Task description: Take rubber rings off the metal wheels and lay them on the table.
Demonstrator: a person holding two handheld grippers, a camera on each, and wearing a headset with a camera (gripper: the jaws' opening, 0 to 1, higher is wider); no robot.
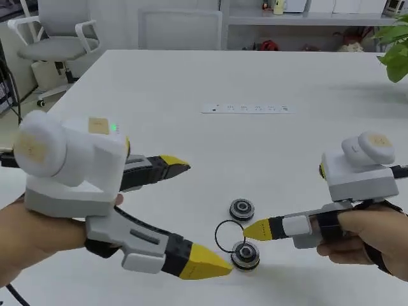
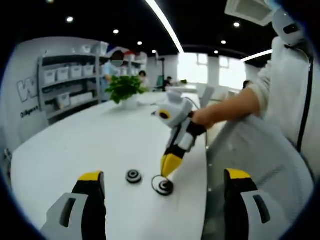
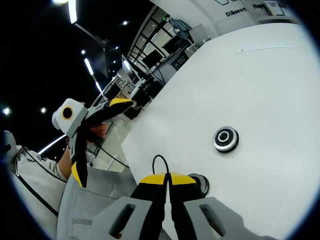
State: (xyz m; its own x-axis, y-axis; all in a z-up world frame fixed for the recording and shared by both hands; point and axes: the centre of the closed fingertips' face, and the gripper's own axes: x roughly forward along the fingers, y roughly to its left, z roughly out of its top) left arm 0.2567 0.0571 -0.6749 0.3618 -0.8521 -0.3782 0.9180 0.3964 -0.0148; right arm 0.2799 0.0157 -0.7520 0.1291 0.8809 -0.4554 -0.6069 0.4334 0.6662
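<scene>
Two metal wheels lie near the table's front edge, one (image 1: pixel 241 208) farther back and one (image 1: pixel 245 254) closer to me. A thin black rubber ring (image 1: pixel 217 237) loops from the near wheel up to my right gripper (image 1: pixel 250 231), whose yellow jaws are shut on it. In the right gripper view the ring (image 3: pixel 159 156) rises from the closed tips (image 3: pixel 168 179), with the near wheel (image 3: pixel 201 183) partly hidden behind them and the other wheel (image 3: pixel 226 138) beyond. My left gripper (image 1: pixel 201 217) is open, just left of the wheels and touching nothing. Its own view shows both wheels (image 2: pixel 133 176) (image 2: pixel 164 186).
A flush power strip (image 1: pixel 245 108) sits mid-table. An office chair (image 1: pixel 60 32) stands past the far left corner and a plant (image 1: pixel 395 44) at the far right. The white table (image 1: pixel 191 83) stretches away behind the wheels.
</scene>
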